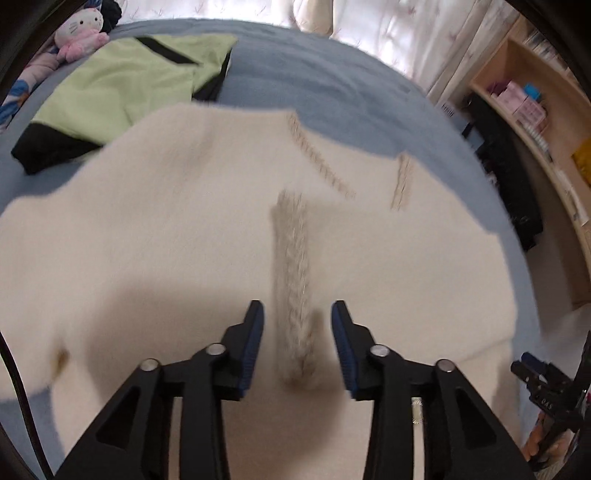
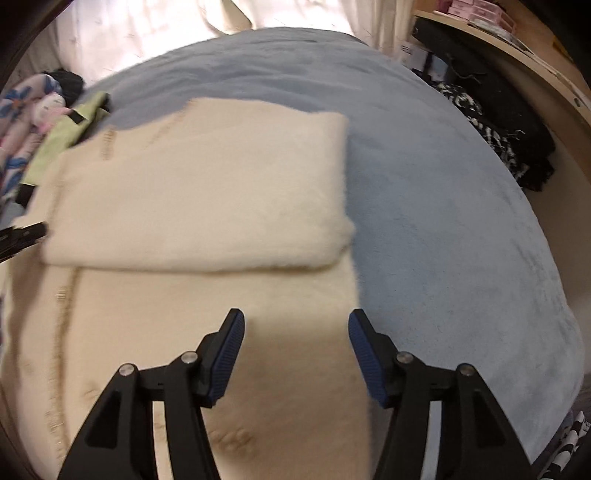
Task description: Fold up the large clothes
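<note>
A: We're looking down on the cream sweater (image 1: pixel 184 240), which is lying spread across the blue blanket (image 1: pixel 332 92) on the bed, and the left gripper (image 1: pixel 297 314) is hovering just above it with its fingers parted, gripping nothing.

B: And the knitted cable band (image 1: pixel 293 277) is running right between those fingers. Over on the other side, the right gripper (image 2: pixel 295 325) is hanging spread wide too, empty, straddling the sweater's right edge where cream is meeting blue.

A: One part is lying doubled over the body as a folded panel (image 2: pixel 207 192). Sleeve or shoulder section, I'd guess; the picture is blurring too much to be sure.

B: How's this one going to handle?

A: Soft and fluffy, I'm thinking: thick, floppy, no stiffness at all. It's likely sagging the instant it's lifted, and the plush blanket may be dragging at it.

B: So pinching deep at an edge or corner, both layers together?

A: That's my read. The near hem corners are looking best, one per gripper, lifting evenly.

B: Meanwhile the green and black garment (image 1: pixel 122 92) is sitting beyond it, touching the sweater's far edge, with a plush toy (image 1: pixel 83 33) behind that.
</note>
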